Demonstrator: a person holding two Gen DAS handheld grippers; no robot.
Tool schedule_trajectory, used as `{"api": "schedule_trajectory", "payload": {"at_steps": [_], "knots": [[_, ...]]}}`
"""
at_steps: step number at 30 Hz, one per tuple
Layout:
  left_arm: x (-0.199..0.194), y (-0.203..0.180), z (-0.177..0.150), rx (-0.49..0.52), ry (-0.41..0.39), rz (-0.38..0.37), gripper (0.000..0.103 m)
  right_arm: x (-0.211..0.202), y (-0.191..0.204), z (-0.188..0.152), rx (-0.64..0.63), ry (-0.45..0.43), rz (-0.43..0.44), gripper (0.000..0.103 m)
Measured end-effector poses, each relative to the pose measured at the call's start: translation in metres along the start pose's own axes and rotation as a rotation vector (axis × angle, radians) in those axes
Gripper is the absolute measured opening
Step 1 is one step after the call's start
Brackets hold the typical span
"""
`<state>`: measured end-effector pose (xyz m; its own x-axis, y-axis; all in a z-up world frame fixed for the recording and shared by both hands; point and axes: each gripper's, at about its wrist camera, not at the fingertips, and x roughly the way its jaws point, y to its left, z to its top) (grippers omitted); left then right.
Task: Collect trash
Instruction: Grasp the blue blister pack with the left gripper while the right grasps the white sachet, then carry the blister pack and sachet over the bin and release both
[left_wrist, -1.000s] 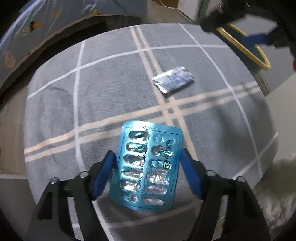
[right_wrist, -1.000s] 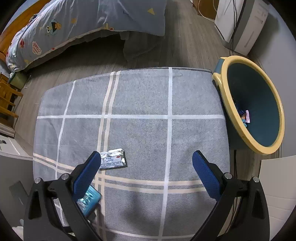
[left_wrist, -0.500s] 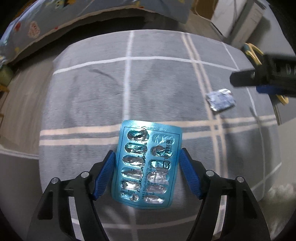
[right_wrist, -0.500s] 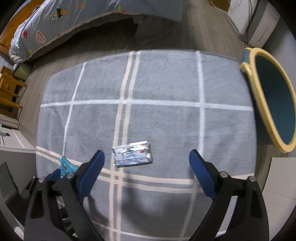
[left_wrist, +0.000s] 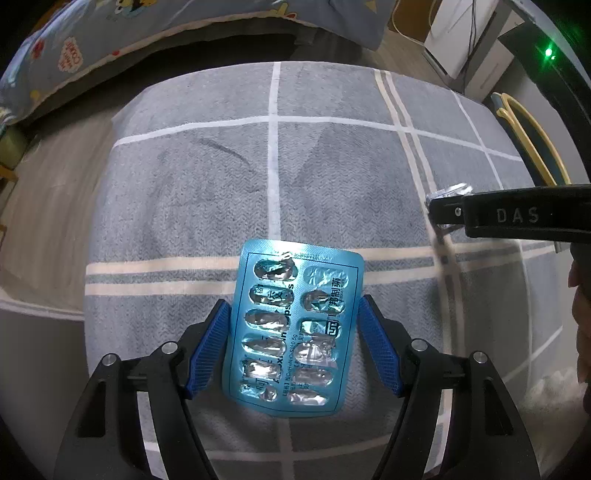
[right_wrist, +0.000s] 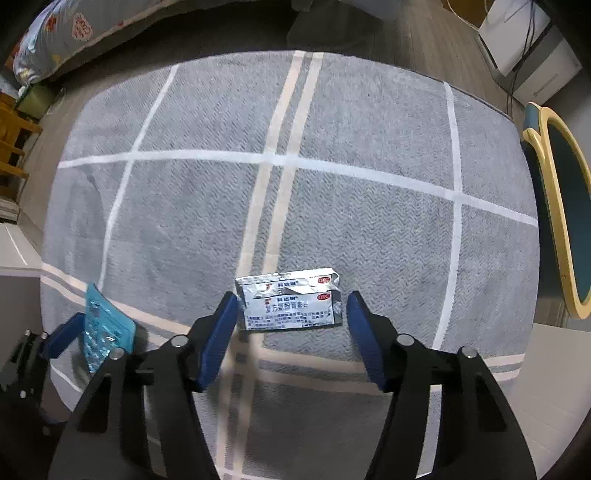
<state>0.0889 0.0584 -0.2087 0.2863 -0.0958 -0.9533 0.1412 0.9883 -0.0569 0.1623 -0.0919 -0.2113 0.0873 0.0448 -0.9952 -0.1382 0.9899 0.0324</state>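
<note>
Right hand-held gripper (right_wrist: 291, 321) closing w/ foil sachet (right_wrist: 290, 301) between pads; left one (left_wrist: 293, 339) clamps blister pack (left_wrist: 291, 328).

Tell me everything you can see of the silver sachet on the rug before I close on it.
The silver sachet is a flat rectangular foil packet, slightly crinkled, with a white label panel, blue printed characters and two red oval marks. One long edge looks folded over or doubled. It lies flat on the grey checked rug, beside a cream stripe. It sits between the blue pads of the right claw, whose jaws are closing; the left-hand pad is at its edge, the other stands clear.
</note>
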Motion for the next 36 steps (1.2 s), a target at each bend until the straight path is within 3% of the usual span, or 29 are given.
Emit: {"api": "schedule_trajectory", "payload": {"at_steps": [5, 7, 9, 14, 17, 19, 21, 22, 31, 34, 36], "knots": [[0.001, -0.006, 0.002, -0.003, 0.001, 0.0, 0.071, -0.002, 0.002, -0.001, 0.007, -0.006, 0.009, 0.055], [-0.001, -0.007, 0.002, -0.001, -0.005, -0.003, 0.071, -0.009, -0.004, 0.0, 0.012, -0.021, 0.024, 0.049], [-0.005, -0.007, 0.002, 0.005, -0.015, 0.0, 0.071, -0.016, -0.01, -0.001, 0.035, -0.034, 0.047, 0.032], [-0.012, -0.011, 0.003, 0.019, -0.021, 0.006, 0.071, -0.019, -0.026, -0.009, 0.045, -0.025, 0.068, 0.024], [-0.014, -0.013, 0.004, 0.013, -0.023, 0.01, 0.071, -0.027, -0.037, -0.012, 0.081, -0.058, 0.086, 0.025], [-0.015, -0.014, 0.004, 0.011, -0.024, 0.016, 0.071, -0.028, -0.038, -0.013, 0.088, -0.062, 0.117, 0.032], [-0.015, -0.015, 0.004, 0.017, -0.025, 0.024, 0.071, -0.027, -0.036, -0.012, 0.07, -0.065, 0.113, 0.058], [-0.014, -0.015, 0.004, 0.02, -0.025, 0.026, 0.071, -0.026, -0.034, -0.007, 0.049, -0.069, 0.097, 0.061], [-0.006, -0.011, 0.006, 0.014, -0.008, 0.02, 0.071, -0.003, -0.001, 0.002, -0.08, -0.017, 0.038, 0.067], [-0.003, -0.011, 0.007, 0.018, -0.001, 0.02, 0.071, 0.002, 0.007, 0.001, -0.13, -0.022, -0.024, 0.058], [-0.002, -0.012, 0.008, 0.024, 0.0, 0.021, 0.071, 0.003, 0.004, 0.001, -0.121, -0.019, -0.013, 0.057]]}}
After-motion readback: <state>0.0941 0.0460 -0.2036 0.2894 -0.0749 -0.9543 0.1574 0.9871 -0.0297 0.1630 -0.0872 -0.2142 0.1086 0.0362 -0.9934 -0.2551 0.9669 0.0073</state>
